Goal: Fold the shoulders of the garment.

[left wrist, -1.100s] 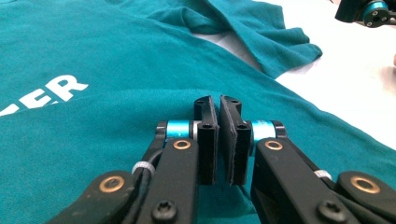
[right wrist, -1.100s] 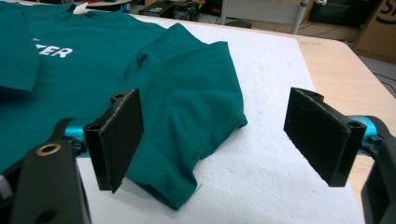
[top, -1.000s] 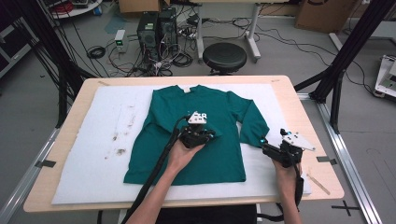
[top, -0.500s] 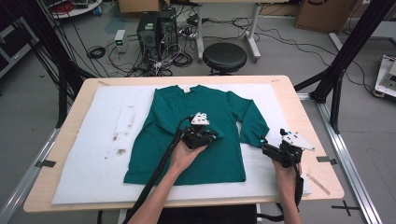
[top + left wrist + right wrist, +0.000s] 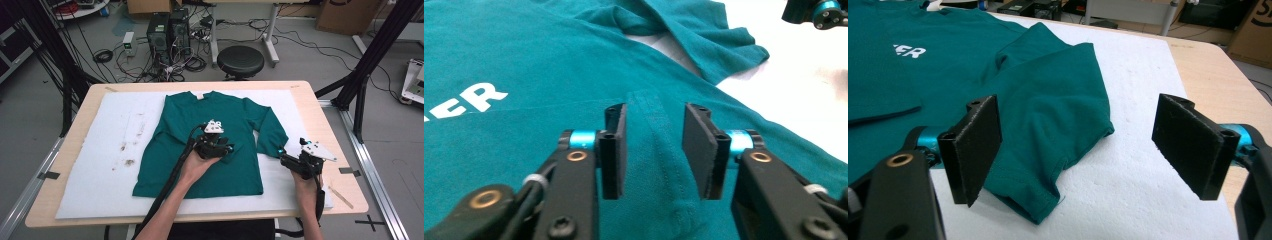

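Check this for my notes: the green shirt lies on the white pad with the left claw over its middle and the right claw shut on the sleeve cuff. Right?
Not quite. The right claw is open, its jaws wide apart at the sleeve cuff, as the right gripper view shows. The rest holds: shirt on the white pad, left claw over its middle.

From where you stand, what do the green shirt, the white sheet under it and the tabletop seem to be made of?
The green shirt looks like soft matte cotton knit: it creases and shows stitched hems.
The white sheet looks like foam board or dense padding, going by its pitted, grainy surface; I can't be sure which.
The tabletop looks like light wood or wood laminate, pale tan with a smooth finish.
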Demonstrator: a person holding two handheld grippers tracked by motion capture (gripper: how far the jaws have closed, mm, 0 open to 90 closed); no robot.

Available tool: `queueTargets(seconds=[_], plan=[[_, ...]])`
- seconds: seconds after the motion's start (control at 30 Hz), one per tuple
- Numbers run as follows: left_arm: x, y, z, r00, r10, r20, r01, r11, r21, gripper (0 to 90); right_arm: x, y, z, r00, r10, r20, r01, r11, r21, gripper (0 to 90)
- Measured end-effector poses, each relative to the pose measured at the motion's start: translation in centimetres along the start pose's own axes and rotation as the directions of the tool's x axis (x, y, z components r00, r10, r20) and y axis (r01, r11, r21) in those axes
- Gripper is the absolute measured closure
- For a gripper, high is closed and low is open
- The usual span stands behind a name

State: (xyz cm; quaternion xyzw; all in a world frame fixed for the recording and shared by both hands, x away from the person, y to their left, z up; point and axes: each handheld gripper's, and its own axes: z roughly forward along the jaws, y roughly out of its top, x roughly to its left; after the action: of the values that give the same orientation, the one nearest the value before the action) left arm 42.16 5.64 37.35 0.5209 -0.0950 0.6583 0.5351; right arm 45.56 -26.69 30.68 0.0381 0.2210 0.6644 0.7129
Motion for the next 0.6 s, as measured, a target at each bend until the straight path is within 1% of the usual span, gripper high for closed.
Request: queueTargets(seconds=[0.1,0.13,0.2,0.27,0.3,0.33,0.37,0.4,0.43,0.47,0.5,0.57,0.6], plan=[[0.1,0.1,-0.2,1.0000,-0.002,-0.007,0.002,1.0000,-0.003,59.4,0.0,0.0,0.0,1.0000,-0.002,0.000,0.002,1.000,0.000,20.2],[0.1,0.1,-0.3,0.9999,0.001,-0.012,-0.001,1.0000,-0.005,59.4,0.0,0.0,0.0,1.0000,-0.002,0.000,0.002,1.000,0.000,20.2],[0.3,0.2,-0.9,0.9994,0.022,-0.028,-0.022,0.9997,0.008,54.6,0.0,0.0,0.0,1.0000,0.003,-0.002,-0.003,1.000,0.002,20.2],[0.3,0.3,-1.1,0.9989,0.029,-0.036,-0.029,0.9995,0.010,54.1,0.0,0.0,0.0,1.0000,0.001,0.000,-0.001,1.000,0.001,20.2],[0.5,0.3,-1.6,0.9985,0.031,-0.045,-0.031,0.9995,0.005,52.8,0.1,0.0,0.0,1.0000,0.004,-0.001,-0.004,1.000,0.003,20.2],[0.5,0.3,-1.6,0.9985,0.031,-0.045,-0.031,0.9995,0.005,51.7,0.1,0.0,0.0,1.0000,0.003,-0.002,-0.003,1.000,0.003,20.2],[0.7,0.3,-2.1,0.9989,0.026,-0.040,-0.026,0.9997,-0.005,51.7,0.0,0.0,0.0,1.0000,-0.002,0.001,0.002,1.000,0.001,20.2],[0.7,0.3,-2.1,0.9989,0.026,-0.040,-0.026,0.9997,-0.005,51.3,0.1,0.0,0.0,1.0000,0.002,-0.001,-0.002,1.000,0.003,20.2],[0.9,0.3,-2.7,0.9973,0.042,-0.061,-0.042,0.9991,-0.006,51.0,0.1,0.0,0.0,1.0000,0.002,-0.001,-0.002,1.000,0.004,20.2],[1.3,0.2,-3.1,0.9948,0.049,-0.089,-0.050,0.9988,-0.004,51.1,0.0,0.0,0.0,1.0000,-0.001,0.000,0.001,1.000,0.001,20.2],[1.3,0.2,-3.1,0.9948,0.049,-0.089,-0.050,0.9988,-0.004,52.0,0.0,0.0,0.0,1.0000,-0.001,0.000,0.001,1.000,0.001,20.2],[2.4,0.0,-4.0,0.9894,0.025,-0.143,-0.025,0.9997,0.003,56.8,0.0,0.0,0.0,1.0000,0.000,0.000,0.000,1.000,0.001,20.2],[3.9,-0.3,-5.2,0.9813,0.000,-0.192,0.000,1.0000,0.003,57.9,0.0,0.0,0.0,1.0000,-0.001,0.000,0.001,1.000,0.000,20.2]])
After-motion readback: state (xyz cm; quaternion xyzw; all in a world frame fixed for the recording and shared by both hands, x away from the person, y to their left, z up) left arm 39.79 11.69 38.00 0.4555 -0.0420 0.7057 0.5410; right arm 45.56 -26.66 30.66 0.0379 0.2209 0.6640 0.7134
